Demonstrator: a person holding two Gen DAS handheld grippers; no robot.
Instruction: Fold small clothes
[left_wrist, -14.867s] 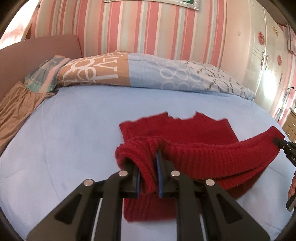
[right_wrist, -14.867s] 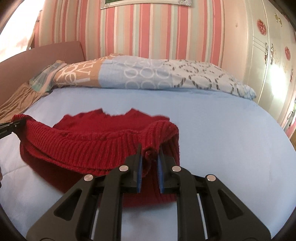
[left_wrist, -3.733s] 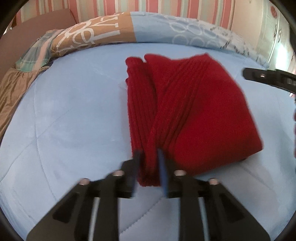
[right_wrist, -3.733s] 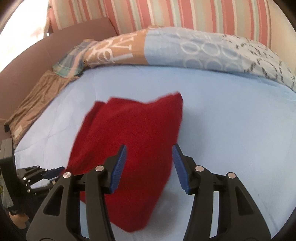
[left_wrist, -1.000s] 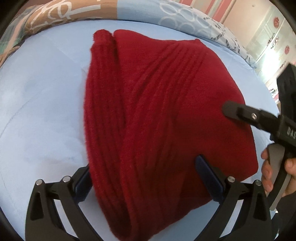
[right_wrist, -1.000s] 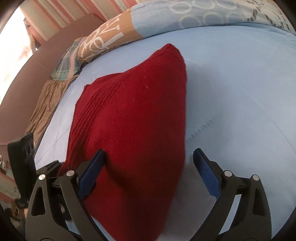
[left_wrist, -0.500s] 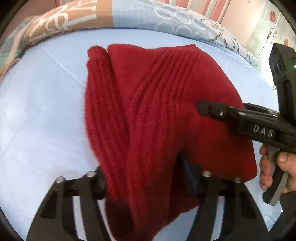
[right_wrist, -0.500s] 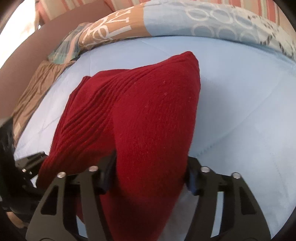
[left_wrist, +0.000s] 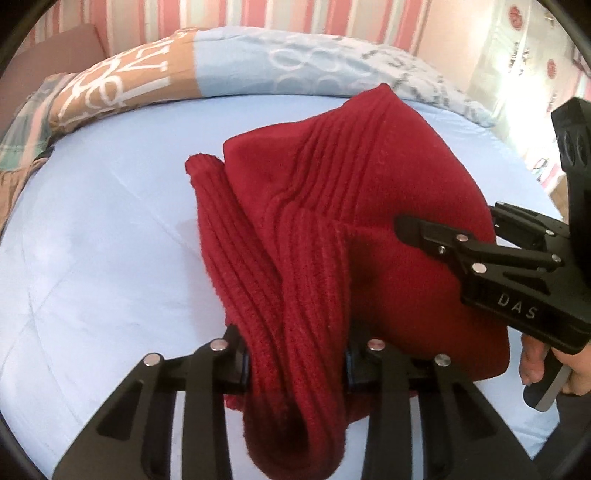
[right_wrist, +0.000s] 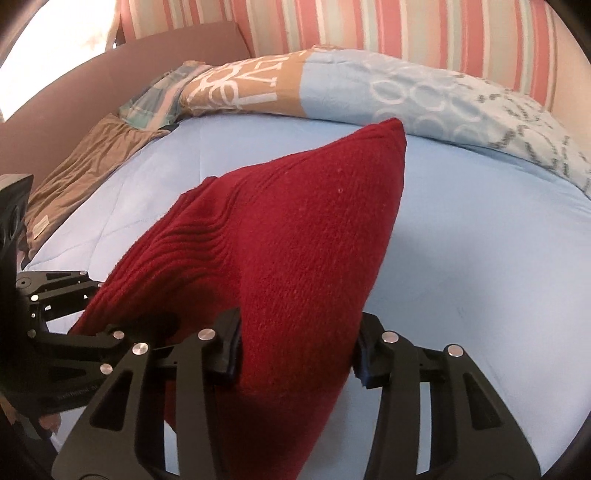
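Slippage threatens: left gripper (left_wrist: 295, 363) and right gripper (right_wrist: 297, 350) fingers, closing on the folded red sweater's (left_wrist: 332, 229) bulky near edge, may shed inner layers onto the bed (left_wrist: 92, 240).

A light-blue bed (left_wrist: 92, 258) carries a red sweater (left_wrist: 332, 221), patterned quilt (left_wrist: 258, 70) and brown cloth (right_wrist: 85, 162).

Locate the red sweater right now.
In both wrist views the folded red sweater sits mid-frame over the light blue bed sheet, bunched between both closing grippers, left gripper and right gripper.
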